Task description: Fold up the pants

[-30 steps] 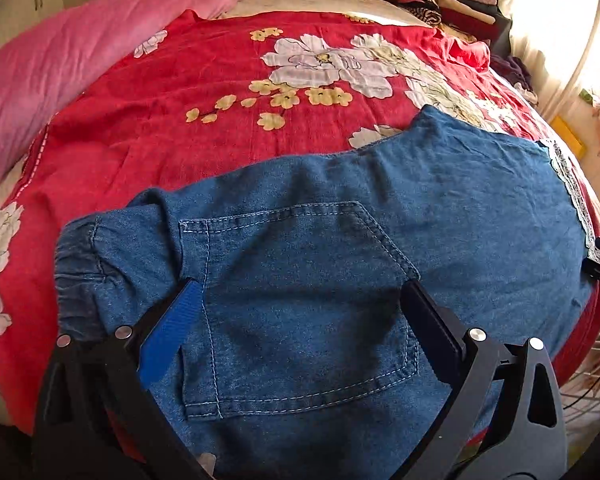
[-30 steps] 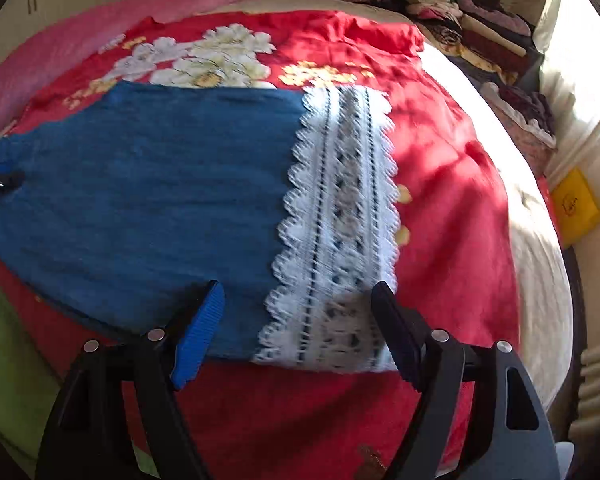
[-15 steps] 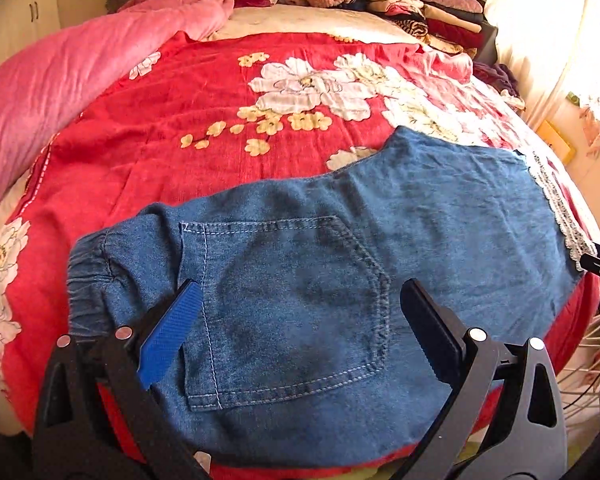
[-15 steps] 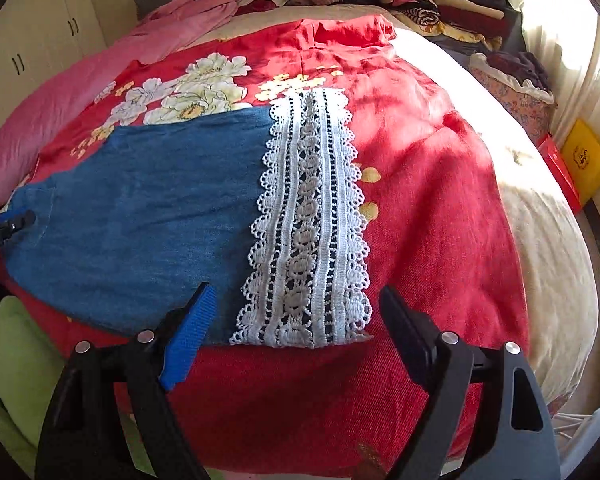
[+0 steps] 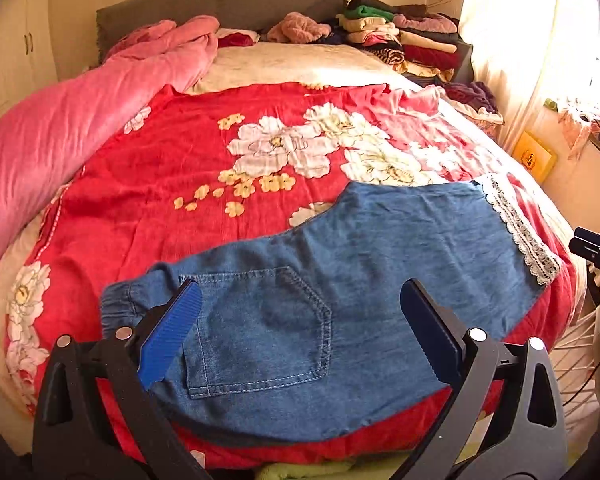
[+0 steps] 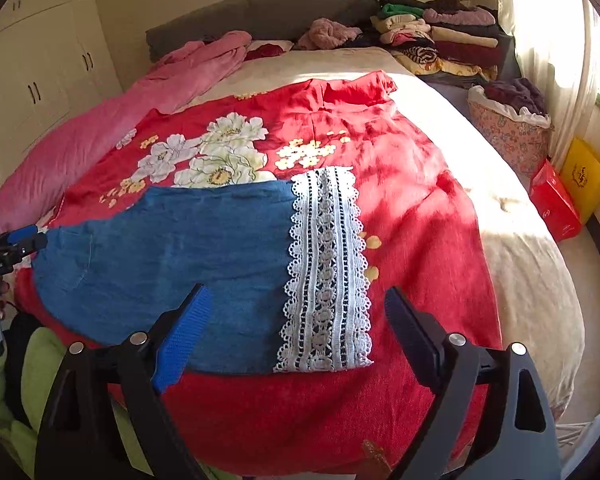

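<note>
Blue denim pants lie flat near the front edge of a bed with a red floral cover. A back pocket faces up at the waist end, and a white lace cuff trims the leg end. My left gripper hangs open above the pocket, holding nothing. My right gripper hovers above the lace cuff, its jaws still opening, with nothing between them. The pants stretch left from the cuff in the right wrist view, where the left gripper's tip shows at the left edge.
A pink quilt lies along the bed's left side. Folded clothes are stacked by the grey headboard. A floral basket and red and yellow boxes stand right of the bed. Green cloth lies below the front edge.
Both grippers have risen and drawn back from the pants, so more of the bed shows. The right jaws stand a little wider. The pants lie unmoved.
</note>
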Demonstrator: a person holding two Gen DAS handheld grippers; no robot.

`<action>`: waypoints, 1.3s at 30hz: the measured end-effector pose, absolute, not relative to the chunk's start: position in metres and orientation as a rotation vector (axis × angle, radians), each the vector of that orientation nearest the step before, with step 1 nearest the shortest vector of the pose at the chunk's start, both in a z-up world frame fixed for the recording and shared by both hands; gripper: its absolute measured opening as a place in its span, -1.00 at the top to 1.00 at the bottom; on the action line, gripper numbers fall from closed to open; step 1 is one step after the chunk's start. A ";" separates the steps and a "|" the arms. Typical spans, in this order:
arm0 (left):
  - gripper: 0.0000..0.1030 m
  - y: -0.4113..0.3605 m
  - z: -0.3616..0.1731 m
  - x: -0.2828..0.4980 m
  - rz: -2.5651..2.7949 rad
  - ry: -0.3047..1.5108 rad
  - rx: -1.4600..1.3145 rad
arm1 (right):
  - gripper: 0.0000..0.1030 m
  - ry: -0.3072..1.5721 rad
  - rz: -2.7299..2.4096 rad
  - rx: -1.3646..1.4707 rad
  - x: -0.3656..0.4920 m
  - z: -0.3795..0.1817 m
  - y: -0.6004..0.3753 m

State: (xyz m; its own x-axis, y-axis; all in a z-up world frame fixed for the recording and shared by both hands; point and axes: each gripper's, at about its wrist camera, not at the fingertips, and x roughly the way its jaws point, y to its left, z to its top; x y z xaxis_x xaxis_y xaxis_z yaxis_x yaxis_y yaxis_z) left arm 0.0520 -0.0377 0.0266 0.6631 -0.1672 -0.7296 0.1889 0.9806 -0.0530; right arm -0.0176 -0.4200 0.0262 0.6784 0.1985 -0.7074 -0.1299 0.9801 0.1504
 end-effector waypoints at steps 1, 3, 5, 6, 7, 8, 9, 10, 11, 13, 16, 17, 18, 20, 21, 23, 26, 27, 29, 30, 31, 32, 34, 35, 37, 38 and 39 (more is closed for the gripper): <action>-0.81 -0.040 0.030 0.051 -0.205 0.815 0.034 | -0.70 0.795 0.189 0.087 -0.019 0.029 -0.419; -0.81 -0.045 0.034 0.051 -0.213 0.807 0.041 | -0.70 0.770 0.190 0.075 -0.023 0.036 -0.418; -0.81 -0.051 0.038 0.051 -0.225 0.801 0.047 | -0.70 0.755 0.192 0.074 -0.026 0.041 -0.417; -0.81 -0.055 0.041 0.051 -0.233 0.797 0.051 | -0.70 0.747 0.191 0.075 -0.027 0.044 -0.418; -0.81 -0.058 0.043 0.051 -0.240 0.792 0.056 | -0.70 0.740 0.189 0.075 -0.028 0.047 -0.418; -0.81 -0.062 0.046 0.051 -0.245 0.790 0.064 | -0.70 0.733 0.187 0.077 -0.030 0.049 -0.419; -0.81 -0.066 0.048 0.051 -0.252 0.786 0.070 | -0.70 0.726 0.187 0.080 -0.031 0.052 -0.420; -0.81 -0.071 0.050 0.052 -0.263 0.779 0.075 | -0.70 0.720 0.187 0.082 -0.032 0.053 -0.422; -0.81 -0.074 0.052 0.053 -0.268 0.777 0.080 | -0.70 0.715 0.184 0.081 -0.033 0.054 -0.423; -0.81 -0.082 0.055 0.055 -0.281 0.773 0.093 | -0.70 0.706 0.177 0.082 -0.035 0.056 -0.427; -0.81 -0.097 0.058 0.061 -0.306 0.774 0.109 | -0.70 0.704 0.165 0.093 -0.038 0.055 -0.433; -0.81 -0.102 0.058 0.064 -0.319 0.776 0.111 | -0.70 0.704 0.162 0.097 -0.039 0.054 -0.436; -0.81 -0.108 0.059 0.067 -0.328 0.778 0.118 | -0.70 0.704 0.158 0.100 -0.040 0.052 -0.438; -0.81 -0.119 0.058 0.072 -0.343 0.781 0.142 | -0.70 0.706 0.155 0.105 -0.041 0.049 -0.442; -0.81 -0.124 0.056 0.074 -0.350 0.785 0.154 | -0.70 0.707 0.153 0.104 -0.042 0.047 -0.442; -0.81 -0.136 0.053 0.080 -0.370 0.800 0.167 | -0.70 0.714 0.152 0.099 -0.042 0.041 -0.444; -0.81 -0.152 0.047 0.089 -0.400 0.820 0.192 | -0.70 0.729 0.158 0.109 -0.039 0.032 -0.446; -0.81 -0.158 0.044 0.092 -0.408 0.826 0.203 | -0.70 0.732 0.161 0.113 -0.039 0.029 -0.446; -0.81 -0.169 0.039 0.098 -0.421 0.843 0.223 | -0.70 0.745 0.168 0.121 -0.037 0.022 -0.446; -0.81 -0.174 0.036 0.100 -0.433 0.850 0.233 | -0.70 0.749 0.170 0.126 -0.036 0.020 -0.447; -0.81 -0.178 0.034 0.102 -0.440 0.854 0.239 | -0.70 0.756 0.173 0.132 -0.034 0.017 -0.447; -0.81 -0.183 0.032 0.106 -0.445 0.864 0.246 | -0.70 0.763 0.176 0.137 -0.033 0.014 -0.446; -0.81 -0.189 0.028 0.110 -0.466 0.874 0.252 | -0.70 0.774 0.180 0.145 -0.031 0.009 -0.446; -0.81 -0.193 0.026 0.113 -0.472 0.876 0.256 | -0.70 0.779 0.182 0.148 -0.029 0.006 -0.446; -0.81 -0.198 0.024 0.118 -0.490 0.878 0.259 | -0.70 0.787 0.184 0.159 -0.028 0.002 -0.446; -0.81 -0.201 0.022 0.122 -0.499 0.881 0.255 | -0.70 0.792 0.185 0.168 -0.026 -0.001 -0.446; -0.81 -0.203 0.022 0.125 -0.507 0.879 0.249 | -0.70 0.796 0.183 0.174 -0.025 -0.003 -0.446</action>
State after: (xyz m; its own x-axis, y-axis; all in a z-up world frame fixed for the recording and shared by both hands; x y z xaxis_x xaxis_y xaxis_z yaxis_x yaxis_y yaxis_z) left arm 0.1252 -0.2030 0.0215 0.5298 -0.3199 -0.7855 0.5199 0.8542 0.0029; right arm -0.0252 -0.4461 -0.0027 0.6852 0.2281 -0.6917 -0.0972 0.9698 0.2235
